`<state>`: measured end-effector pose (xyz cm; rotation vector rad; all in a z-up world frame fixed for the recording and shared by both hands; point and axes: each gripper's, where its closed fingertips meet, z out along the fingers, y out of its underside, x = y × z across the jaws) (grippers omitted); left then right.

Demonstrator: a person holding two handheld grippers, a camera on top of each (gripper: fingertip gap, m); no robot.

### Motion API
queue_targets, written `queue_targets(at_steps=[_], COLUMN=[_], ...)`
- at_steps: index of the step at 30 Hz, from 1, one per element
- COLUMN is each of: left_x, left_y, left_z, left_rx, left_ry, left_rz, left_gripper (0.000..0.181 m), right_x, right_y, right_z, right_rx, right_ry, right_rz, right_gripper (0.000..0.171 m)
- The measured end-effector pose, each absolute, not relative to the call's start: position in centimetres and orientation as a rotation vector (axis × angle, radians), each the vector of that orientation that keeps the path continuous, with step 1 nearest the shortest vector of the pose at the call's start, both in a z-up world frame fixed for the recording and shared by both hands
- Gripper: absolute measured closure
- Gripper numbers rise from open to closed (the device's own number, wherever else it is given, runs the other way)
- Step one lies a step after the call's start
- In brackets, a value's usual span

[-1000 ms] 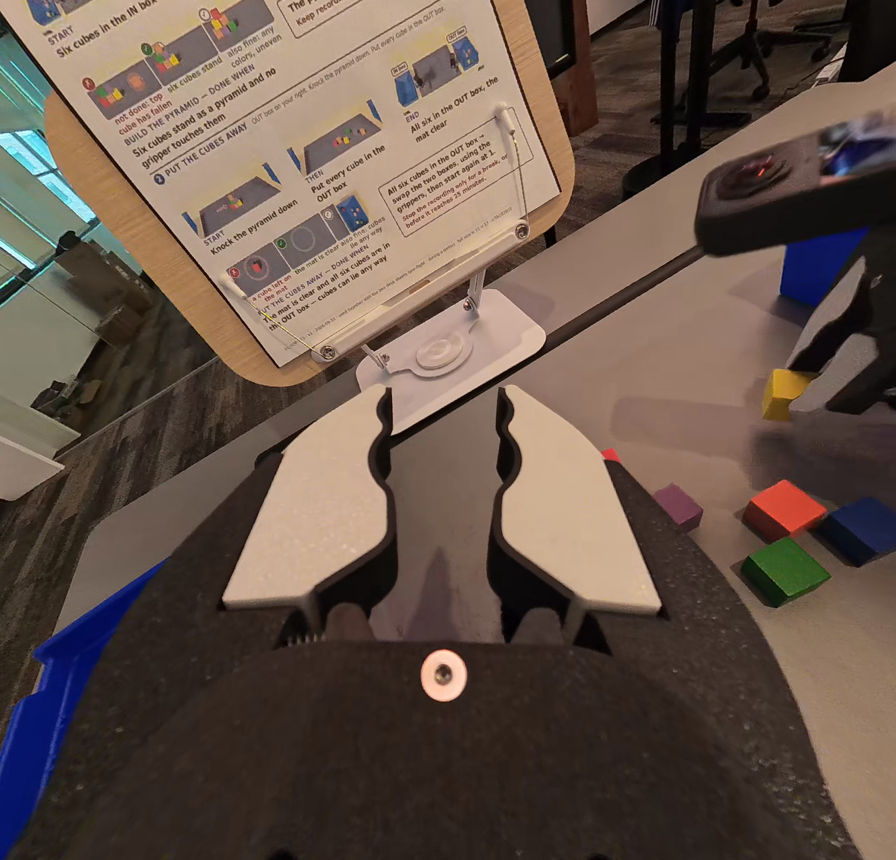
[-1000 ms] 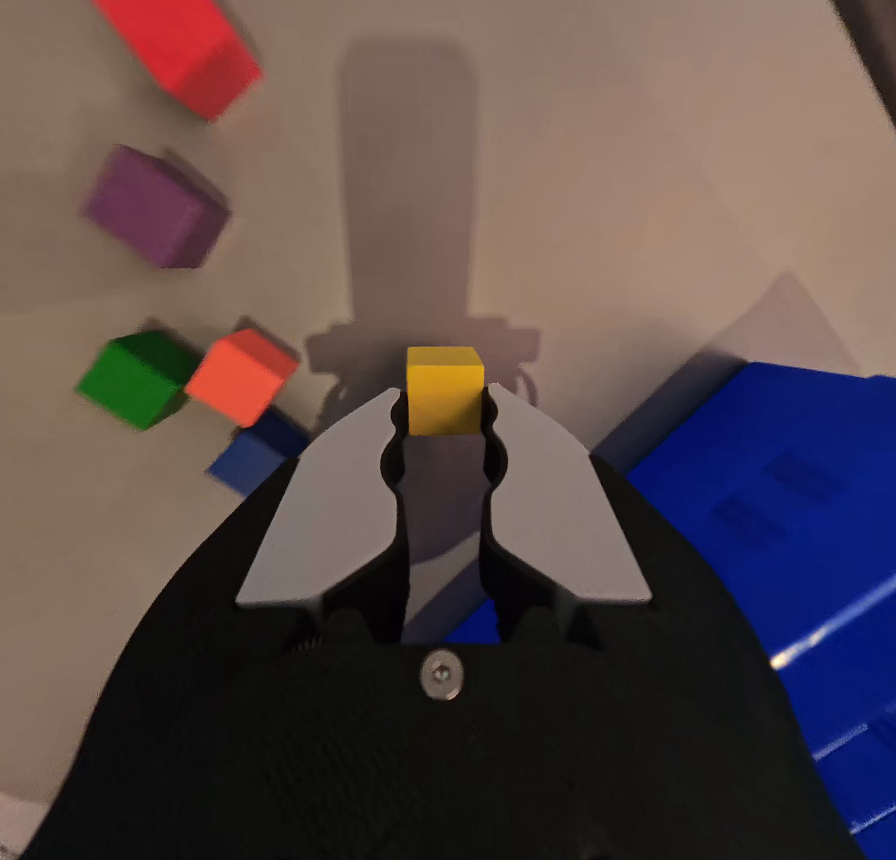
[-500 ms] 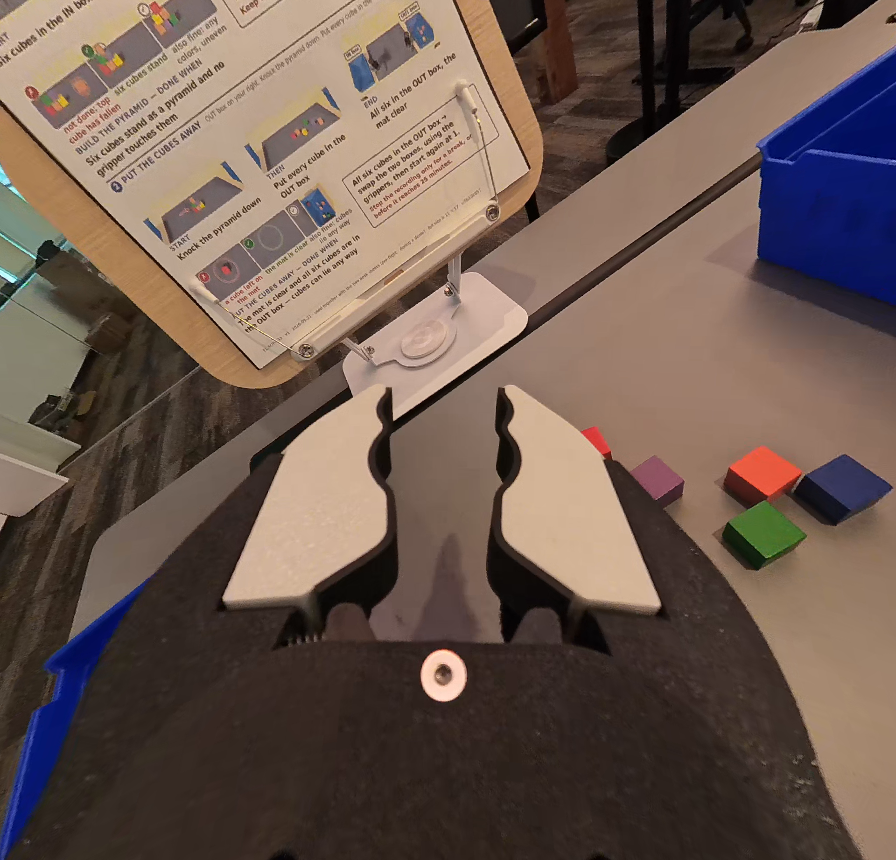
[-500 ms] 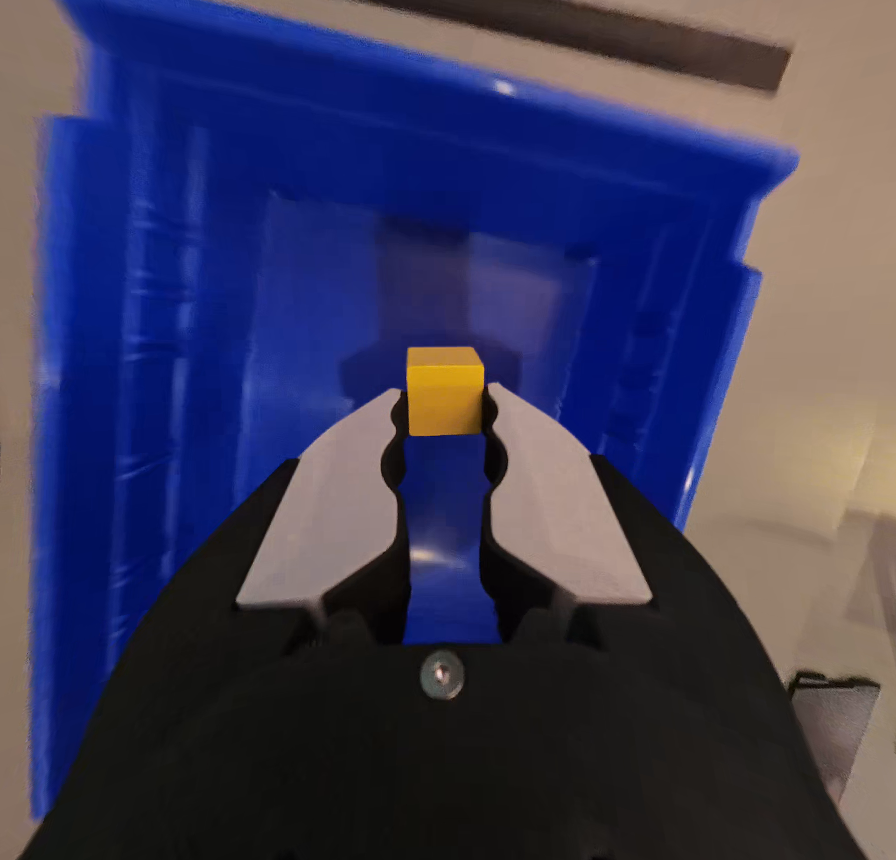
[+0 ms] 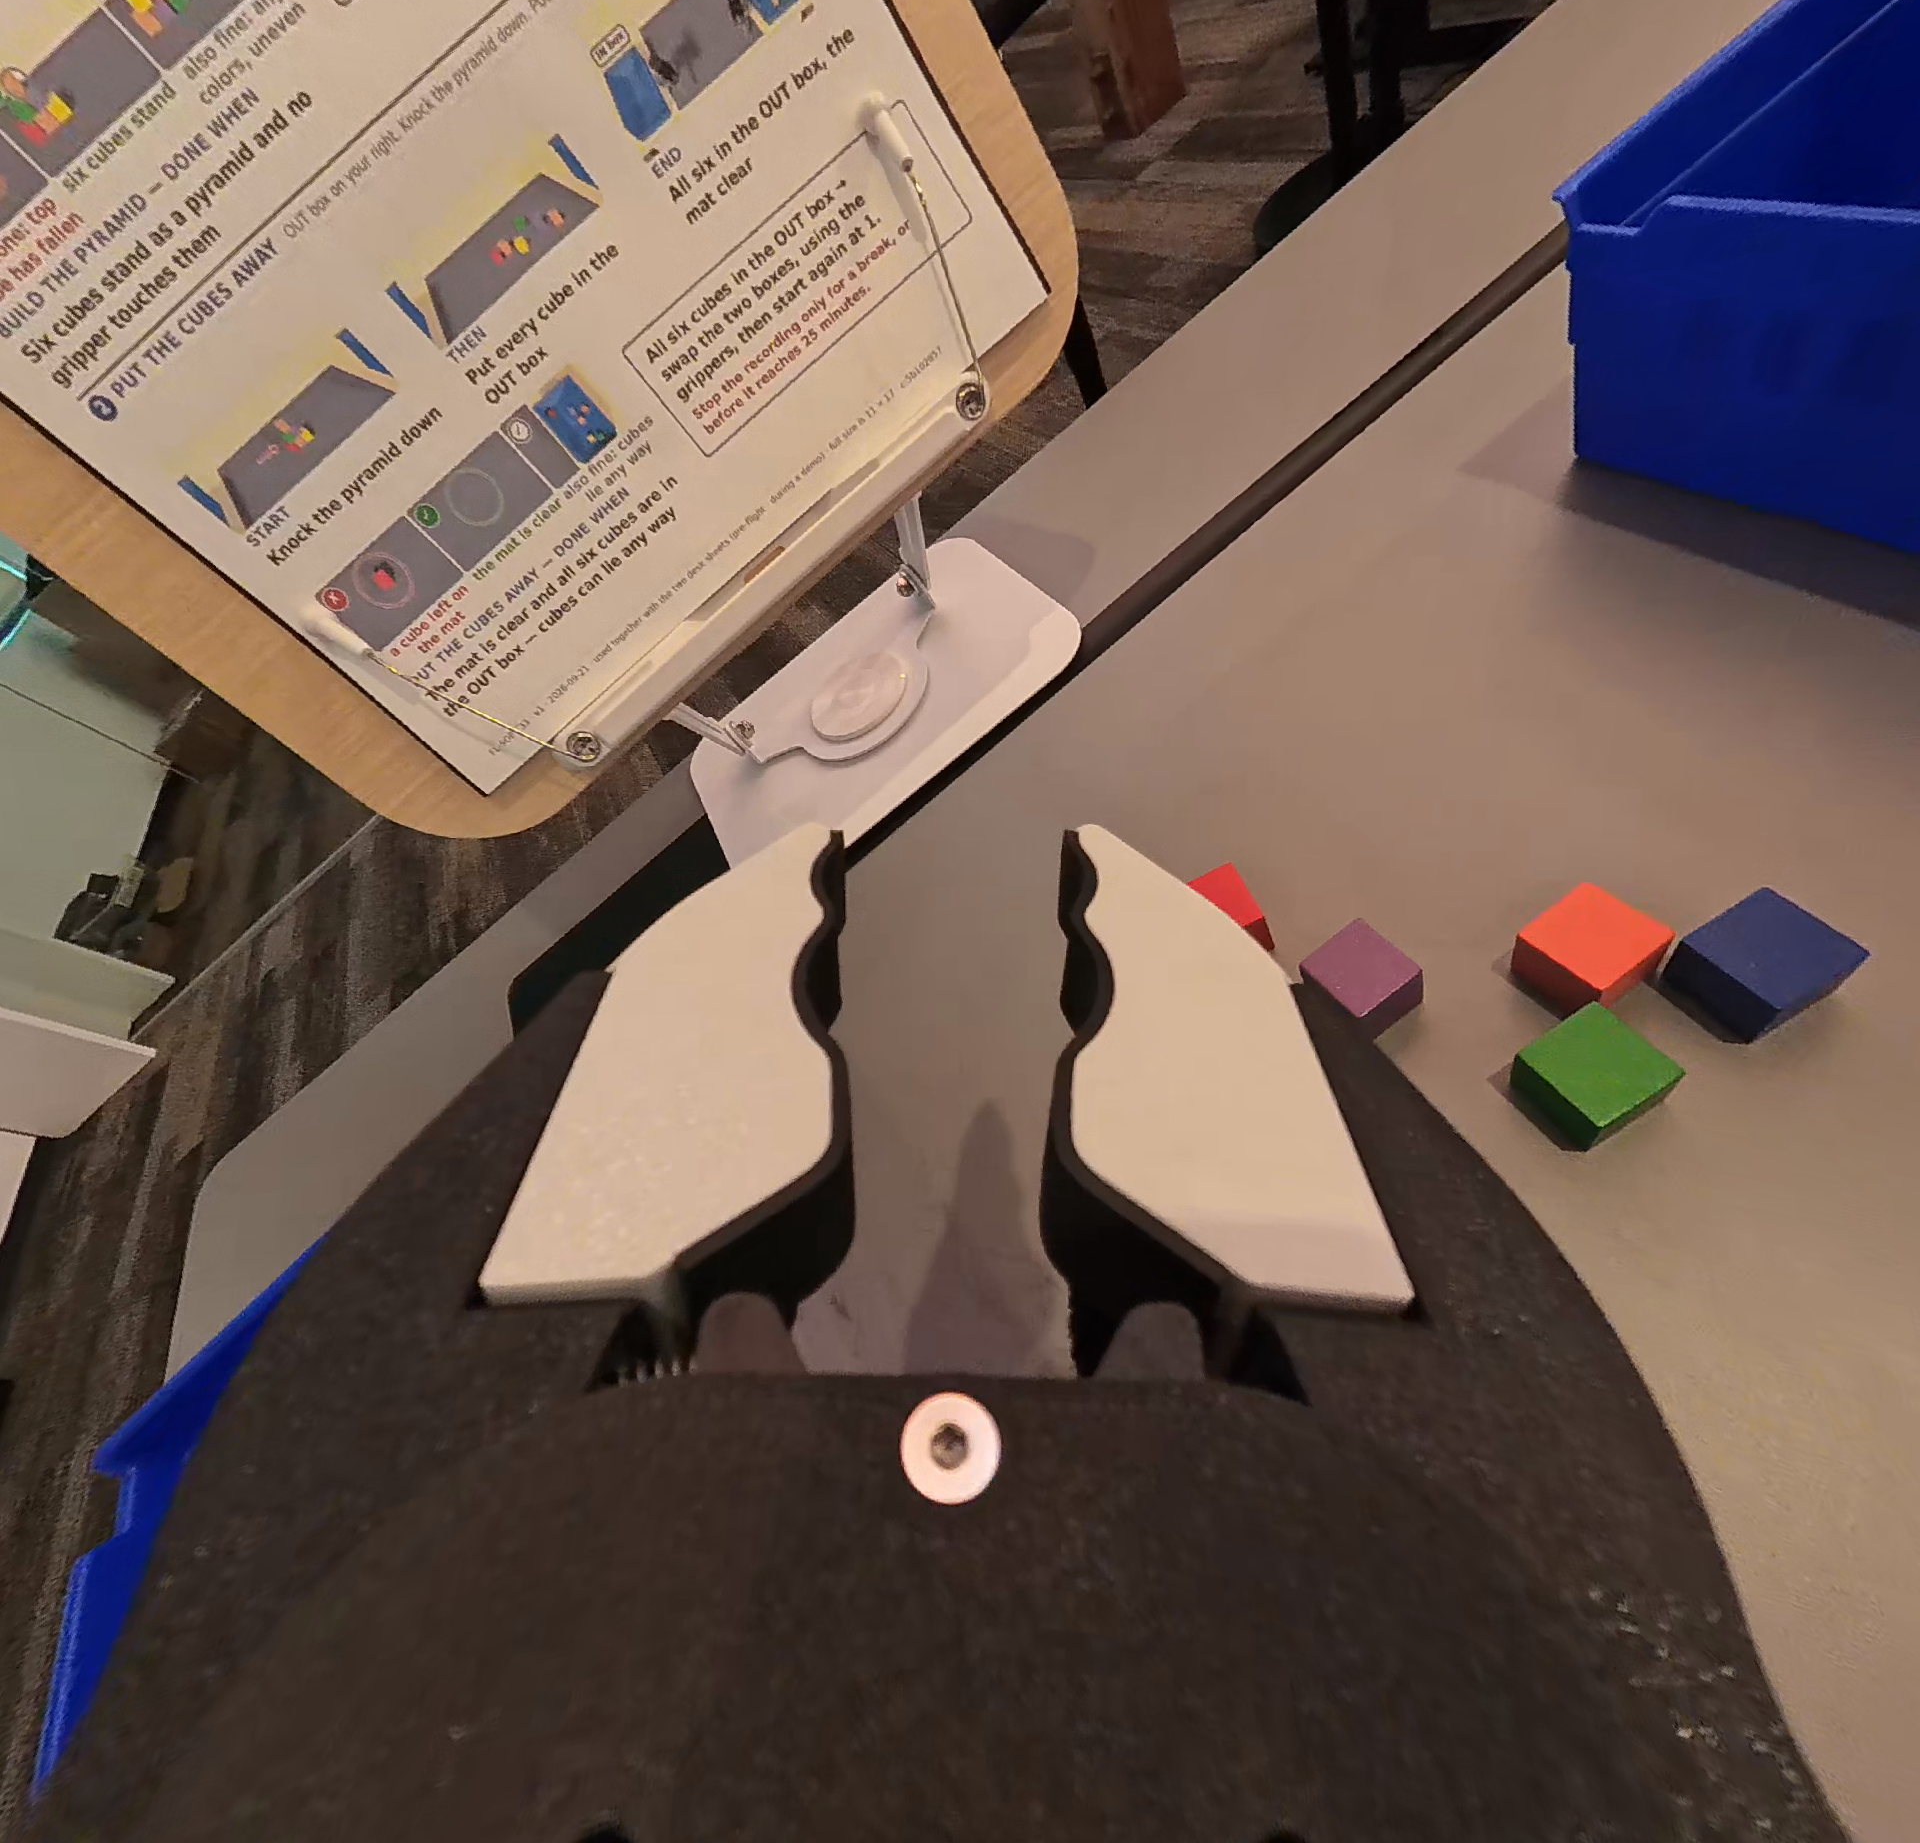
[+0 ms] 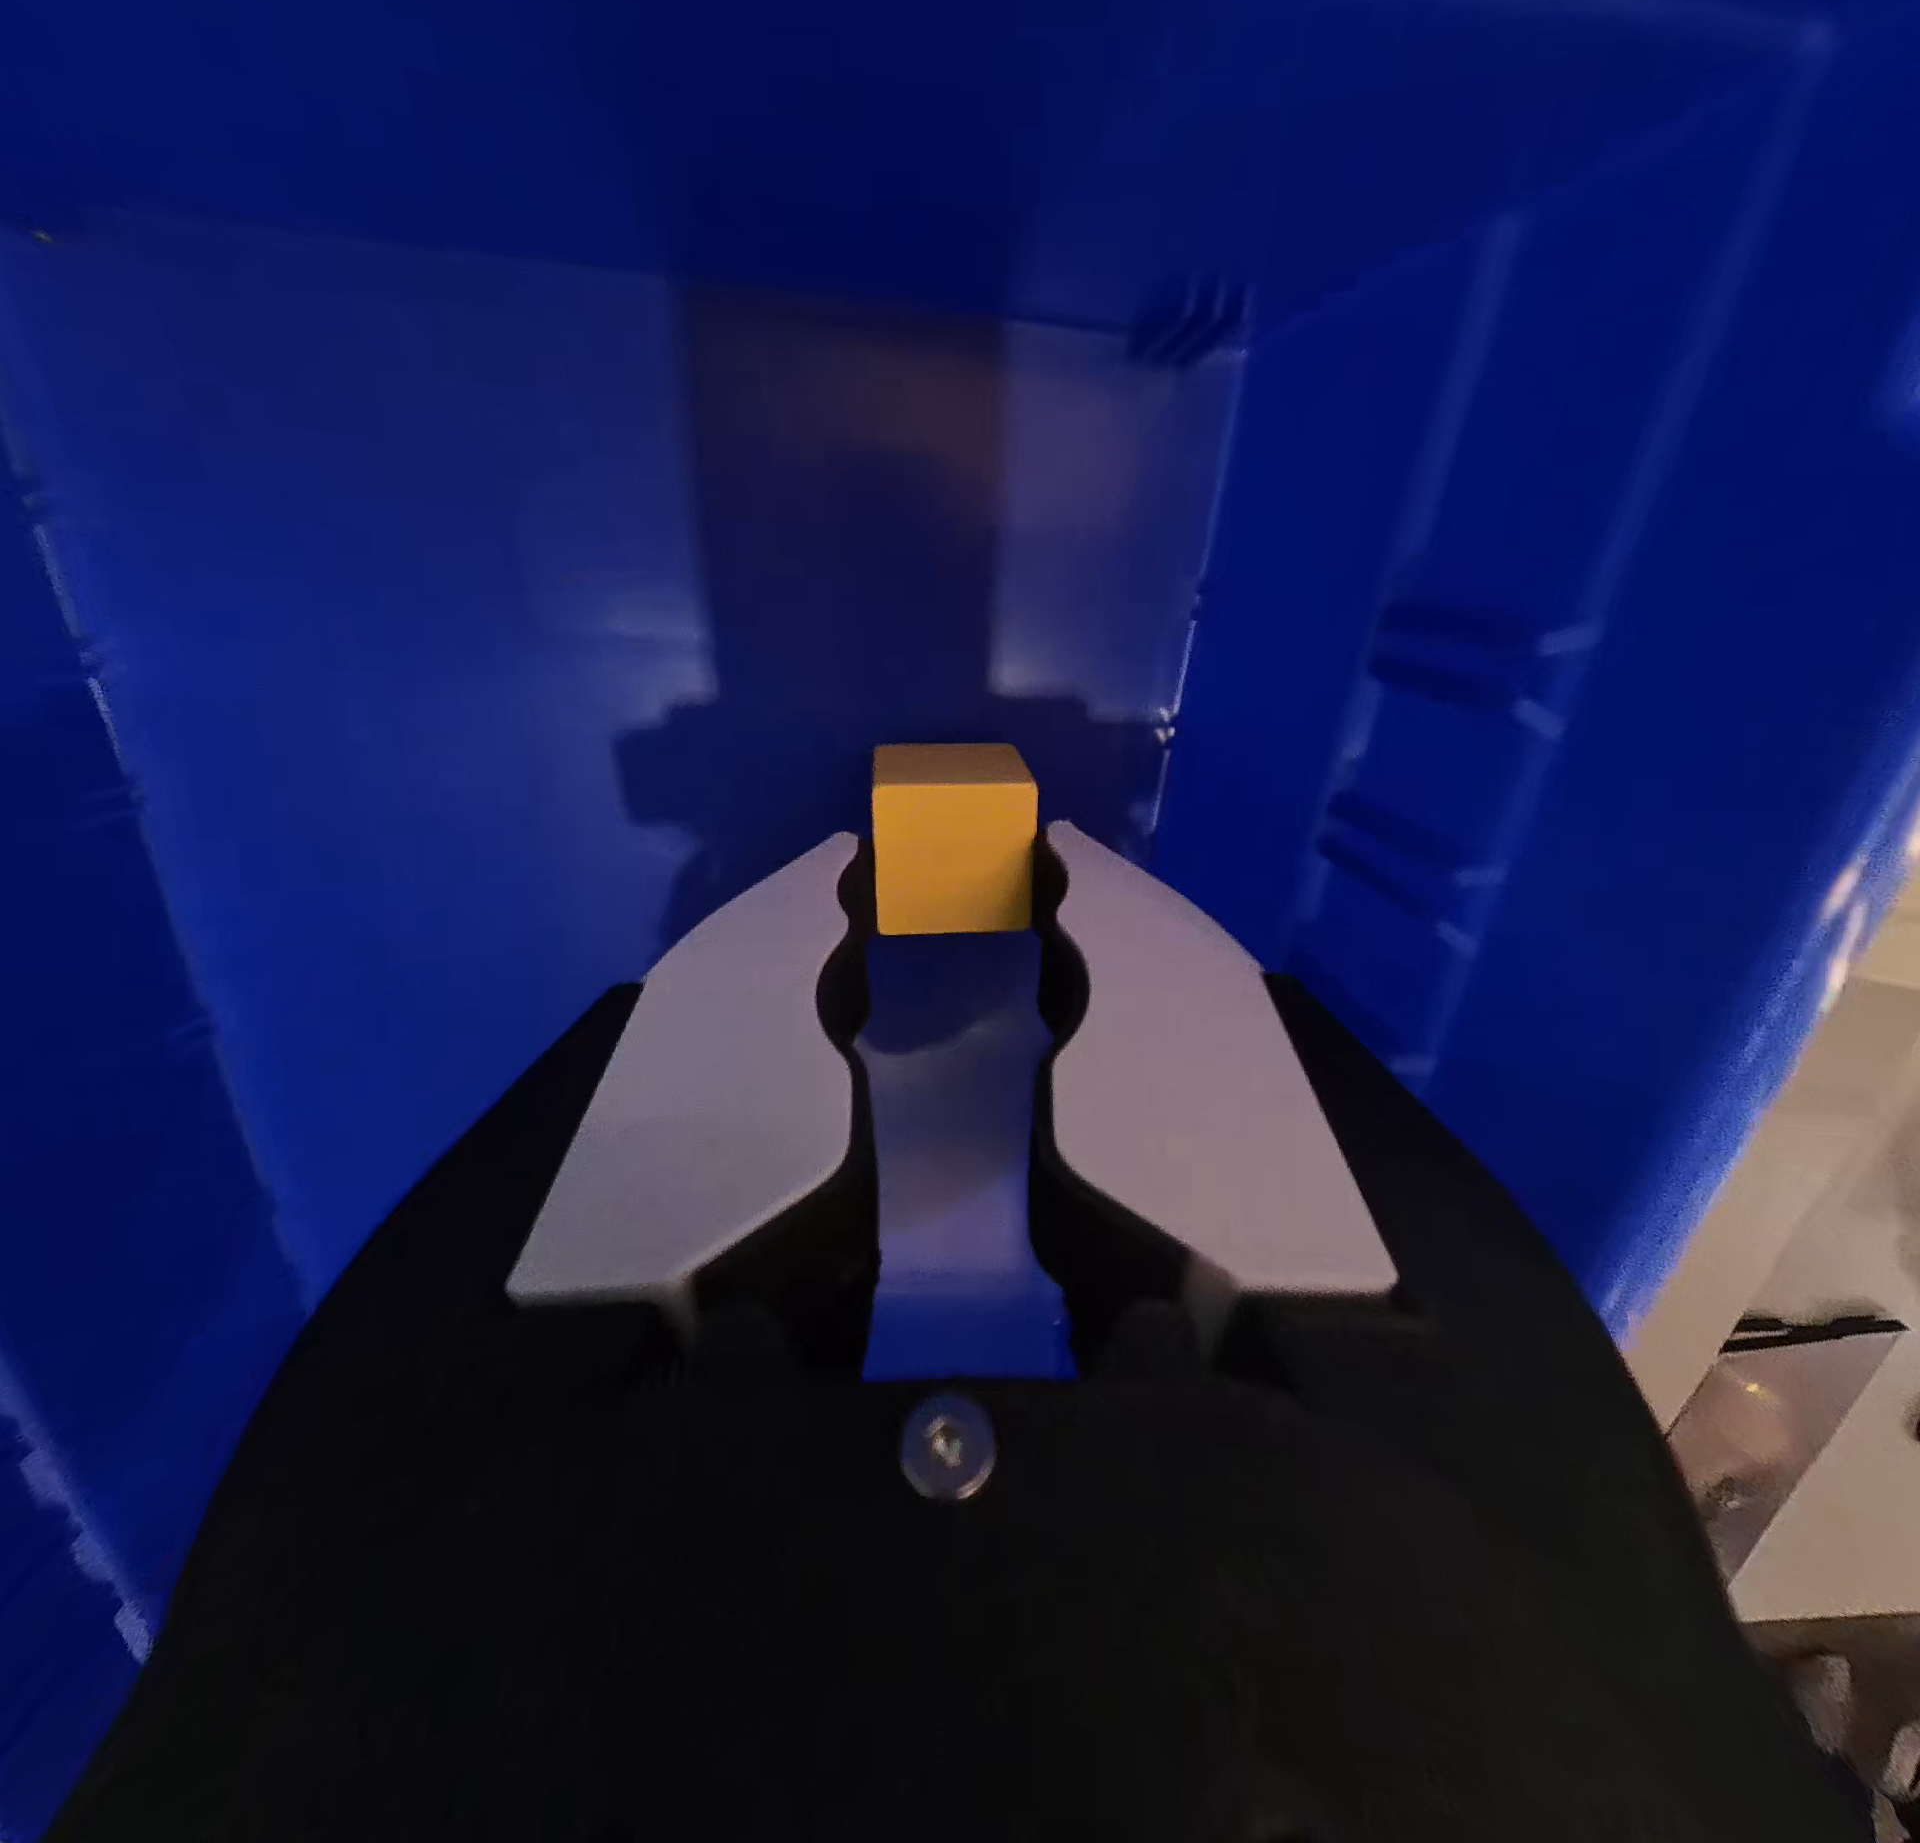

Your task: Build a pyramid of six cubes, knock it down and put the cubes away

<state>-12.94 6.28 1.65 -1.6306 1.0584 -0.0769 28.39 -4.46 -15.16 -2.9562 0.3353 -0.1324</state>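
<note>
Five cubes lie loose on the grey table [image 5: 1455,650]: one red cube [image 5: 1231,900], one purple cube [image 5: 1359,974], one orange cube [image 5: 1590,941], one navy cube [image 5: 1761,957] and one green cube [image 5: 1595,1071]. The sixth, the yellow cube [image 6: 954,837], is pinched in the right tongs [image 6: 954,843] inside the blue bin [image 6: 1455,443]. The left tongs [image 5: 948,837] gape, holding nothing. One printed instruction sheet [image 5: 499,266] stands at the table's far edge.
</note>
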Motion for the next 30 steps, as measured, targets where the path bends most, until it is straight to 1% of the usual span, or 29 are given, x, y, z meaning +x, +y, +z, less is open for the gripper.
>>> queue_targets(at_steps=[2,4,5,7,8,10,11,12,13,14,16,19,21,23,30], left_x=[-13.0,-13.0,-13.1,-13.3,-13.5,-13.9,-14.1,-14.3,-14.6,-14.9,-15.6,-16.5,-17.0,-17.5,-18.1], left_y=[6.3,6.3,6.2,6.2,6.3,6.3,6.3,6.3,6.4,6.5,6.6,6.8,6.9,7.0,7.2], left_z=[1.7,1.8,1.9,2.2,2.5,3.1,3.4,3.7,4.0,4.2,4.8,5.5,6.0,6.4,7.0], left_rx=[-1.631,-1.630,-1.629,-1.625,-1.623,-1.617,-1.614,-1.612,-1.611,-1.610,-1.610,-1.611,-1.610,-1.612,-1.606], left_ry=[1.058,1.056,1.054,1.050,1.046,1.033,1.025,1.018,1.011,1.004,0.990,0.964,0.948,0.936,0.912], left_rz=[-0.080,-0.085,-0.086,-0.086,-0.084,-0.084,-0.085,-0.084,-0.082,-0.079,-0.079,-0.088,-0.098,-0.106,-0.111], left_gripper=[0.142,0.142,0.142,0.142,0.142,0.142,0.142,0.142,0.142,0.142,0.142,0.142,0.142,0.142,0.141], right_x=[28.6,28.6,28.3,27.9,27.4,23.3,19.7,15.3,10.6,6.1,-0.1,-2.6,-3.1,-2.7,-2.0], right_y=[-4.4,-4.2,-4.1,-4.0,-3.6,-1.5,-0.5,0.0,-0.2,-1.0,-2.8,-3.8,-4.1,-3.9,-4.4], right_z=[-15.3,-14.7,-14.1,-11.3,-9.0,-2.9,0.0,2.2,3.2,3.1,-0.3,-7.3,-10.6,-12.4,-14.9], right_rx=[-2.952,-2.928,-2.909,-2.831,-2.759,-2.514,-2.379,-2.262,-2.167,-2.093,-2.066,-2.244,-2.344,-2.411,-2.490], right_ry=[0.349,0.357,0.344,0.314,0.284,0.076,-0.095,-0.299,-0.542,-0.787,-1.189,-1.507,-1.594,-1.624,-1.721], right_rz=[-0.134,-0.134,-0.121,-0.161,-0.191,-0.135,-0.062,0.029,0.130,0.225,0.312,0.230,0.222,0.166,0.039], right_gripper=[0.141,0.126,0.125,0.122,0.122,0.123,0.130,0.135,0.138,0.138,0.133,0.131,0.131,0.131,0.133])
